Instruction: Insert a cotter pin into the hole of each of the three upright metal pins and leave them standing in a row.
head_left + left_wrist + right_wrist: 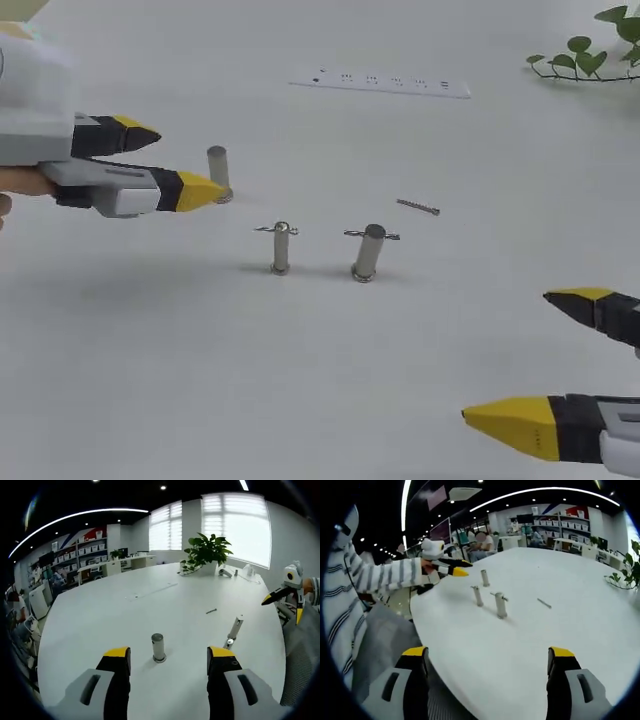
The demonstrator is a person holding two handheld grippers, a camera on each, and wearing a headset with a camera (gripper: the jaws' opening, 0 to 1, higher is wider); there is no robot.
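The left hand-held gripper [183, 162] is hovering over the white tabletop [300, 380] with its yellow-tipped jaws spread apart, gripping nothing. Just beyond its tips, a bare upright cylindrical metal pin [217, 170] is standing; in the left gripper view it is sitting between the jaws, a little ahead of them. Farther to that gripper's right, a second upright metal pin [281, 250] is carrying a thin wire cotter pin [277, 229] across its top, and a third upright metal pin [367, 255] beside it is holding another cotter pin [372, 235] the same way. A loose slim metal cotter pin [418, 207] is lying flat beyond them. The right hand-held gripper [510, 354] is waiting well apart from the pins, jaws wide and empty.
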